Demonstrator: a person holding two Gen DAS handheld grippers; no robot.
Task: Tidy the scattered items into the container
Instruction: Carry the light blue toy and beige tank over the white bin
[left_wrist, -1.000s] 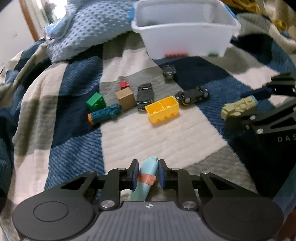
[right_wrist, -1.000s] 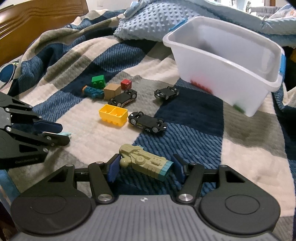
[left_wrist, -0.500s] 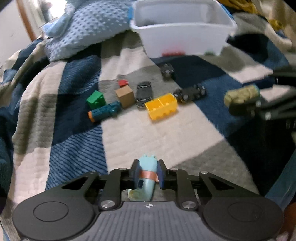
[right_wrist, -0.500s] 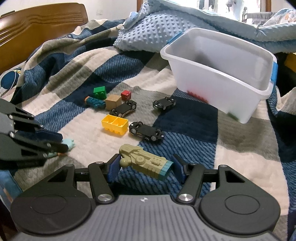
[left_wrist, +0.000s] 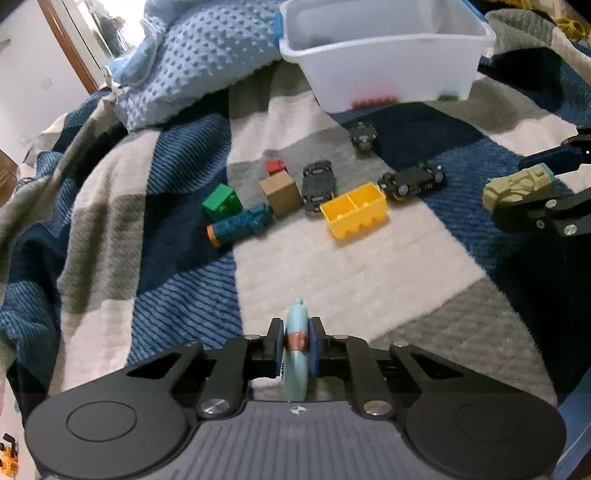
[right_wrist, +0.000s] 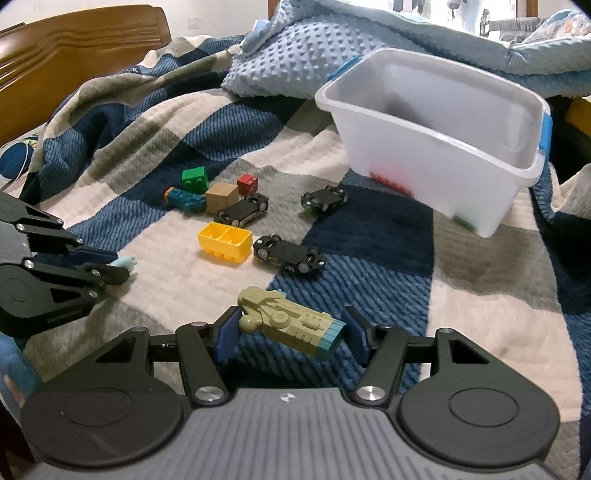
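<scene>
Our left gripper (left_wrist: 295, 341) pinches a light-blue toy (left_wrist: 295, 350) at its orange band; our right gripper (right_wrist: 290, 332) clamps an olive toy (right_wrist: 291, 323) endwise. Both seem light, rigid, slippery plastic. The white bin (right_wrist: 436, 147) sits well ahead on the bed.

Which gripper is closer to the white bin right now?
Right, by a hedged margin. The right gripper, holding the tan toy, sits short of the white bin; the left gripper hangs farther back.

Red (right_wrist: 390, 181), green (right_wrist: 463, 220) pieces blurred behind translucent bin (right_wrist: 436, 155) wall.
</scene>
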